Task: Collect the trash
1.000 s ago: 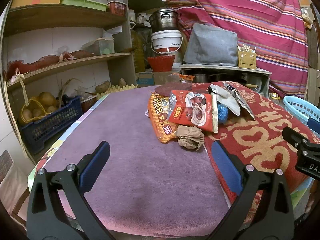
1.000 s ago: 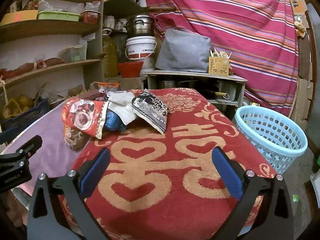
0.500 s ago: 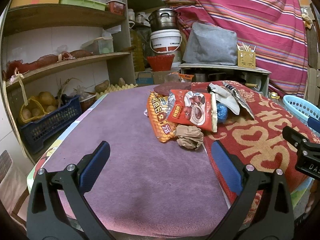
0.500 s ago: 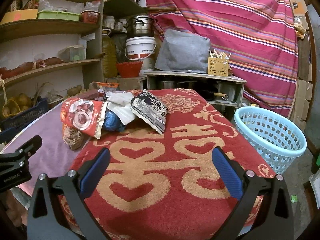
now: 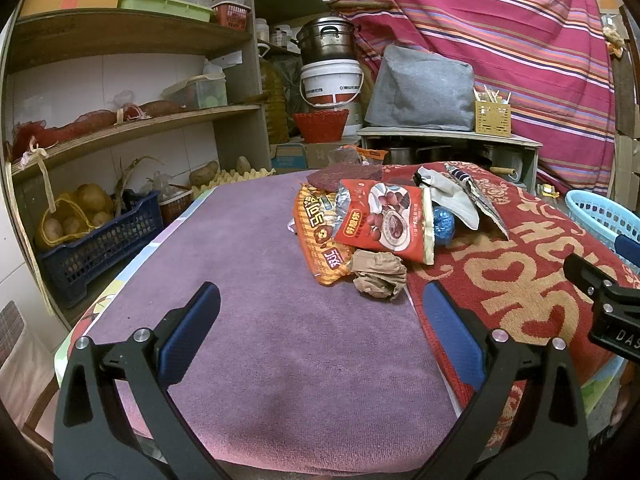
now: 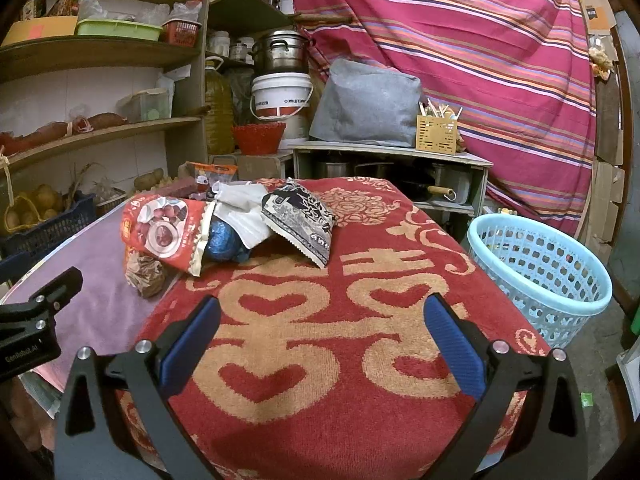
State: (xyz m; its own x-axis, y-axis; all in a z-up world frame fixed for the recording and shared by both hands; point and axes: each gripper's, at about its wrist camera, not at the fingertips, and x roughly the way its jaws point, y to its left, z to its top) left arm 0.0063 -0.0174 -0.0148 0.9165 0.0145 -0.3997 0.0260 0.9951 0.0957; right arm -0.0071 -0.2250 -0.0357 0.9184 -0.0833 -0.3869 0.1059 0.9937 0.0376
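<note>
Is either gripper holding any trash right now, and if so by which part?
Nothing is held. The left gripper and right gripper are both open and empty, short of the trash pile.

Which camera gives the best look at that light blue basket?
The right wrist view: the basket shows whole there, beside the table's right edge. The left wrist view catches only a slice of its rim at the frame's right side.

A table [image 5: 132, 276] carried a purple towel [image 5: 280, 340] on its left half and a red towel with gold hearts [image 6: 320, 340] on its right. Crumpled wrappers [image 5: 380, 224] lay heaped where they met, toward the far edge.
</note>
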